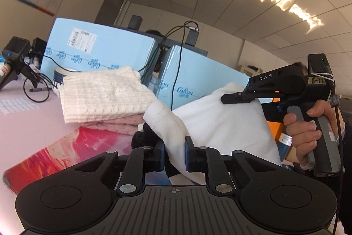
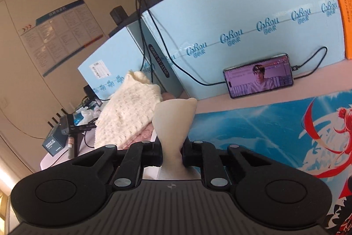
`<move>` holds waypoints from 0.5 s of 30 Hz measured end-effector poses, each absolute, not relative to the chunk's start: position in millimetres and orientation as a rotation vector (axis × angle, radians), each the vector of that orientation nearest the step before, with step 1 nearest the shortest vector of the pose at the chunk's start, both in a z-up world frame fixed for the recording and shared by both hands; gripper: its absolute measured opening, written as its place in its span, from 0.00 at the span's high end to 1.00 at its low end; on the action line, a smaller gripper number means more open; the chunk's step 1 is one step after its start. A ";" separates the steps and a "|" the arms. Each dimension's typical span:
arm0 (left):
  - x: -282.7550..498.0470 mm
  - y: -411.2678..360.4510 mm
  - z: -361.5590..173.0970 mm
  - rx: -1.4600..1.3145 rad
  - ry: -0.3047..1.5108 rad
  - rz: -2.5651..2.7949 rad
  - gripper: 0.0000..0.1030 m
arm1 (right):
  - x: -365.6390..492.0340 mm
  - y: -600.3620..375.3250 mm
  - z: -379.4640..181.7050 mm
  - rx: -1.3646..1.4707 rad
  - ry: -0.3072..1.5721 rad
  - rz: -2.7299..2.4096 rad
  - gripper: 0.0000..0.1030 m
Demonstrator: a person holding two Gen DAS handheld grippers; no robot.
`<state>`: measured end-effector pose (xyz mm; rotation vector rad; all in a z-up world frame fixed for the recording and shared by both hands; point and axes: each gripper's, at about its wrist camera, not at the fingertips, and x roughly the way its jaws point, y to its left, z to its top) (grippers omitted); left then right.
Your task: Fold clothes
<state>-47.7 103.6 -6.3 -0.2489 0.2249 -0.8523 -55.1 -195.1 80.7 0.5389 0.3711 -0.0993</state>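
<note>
Mid-fold, garment lifted off the counter [image 1: 33, 124]. Left gripper [image 1: 175, 151] has its fingers clenched on a bunched edge of the white garment [image 1: 220, 124], fabric pinched between the pads and spilling toward 1 o'clock. Right gripper [image 2: 172, 154] likewise clamped on a twisted wad of the same cream-white cloth, which flares up toward 12 o'clock in the right wrist view. In the left wrist view the right gripper [image 1: 236, 98] sits at 2 o'clock, its fingers on the garment's top edge, the person's hand [image 1: 308, 131] on the handle. The garment hangs slack between the two grips, above the printed mat [image 2: 264, 124].

Folded stack [image 1: 105, 96] at 10 o'clock: cream knit on top, pink piece under it, resting on the counter by the blue boxes [image 1: 99, 47]. Phone [image 2: 258, 75] leans against a box at 1 o'clock in the right wrist view.

Step judged: holding two edge points, about to lay out or fold. Next move likely needs the grips spread apart to pull the cloth taut, then lowered flat onto the mat, clear of the stack. Risk: bunched grips leave wrinkles.
</note>
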 end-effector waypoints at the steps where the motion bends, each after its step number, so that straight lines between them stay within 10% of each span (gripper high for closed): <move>1: -46.2 108.9 -1.8 -0.255 0.198 -0.842 0.85 | -51.1 -189.6 88.5 0.522 0.359 -0.085 0.87; 15: 13.6 142.8 33.0 -0.255 -0.083 -0.592 0.85 | 51.0 -107.4 164.0 0.306 0.234 0.086 0.87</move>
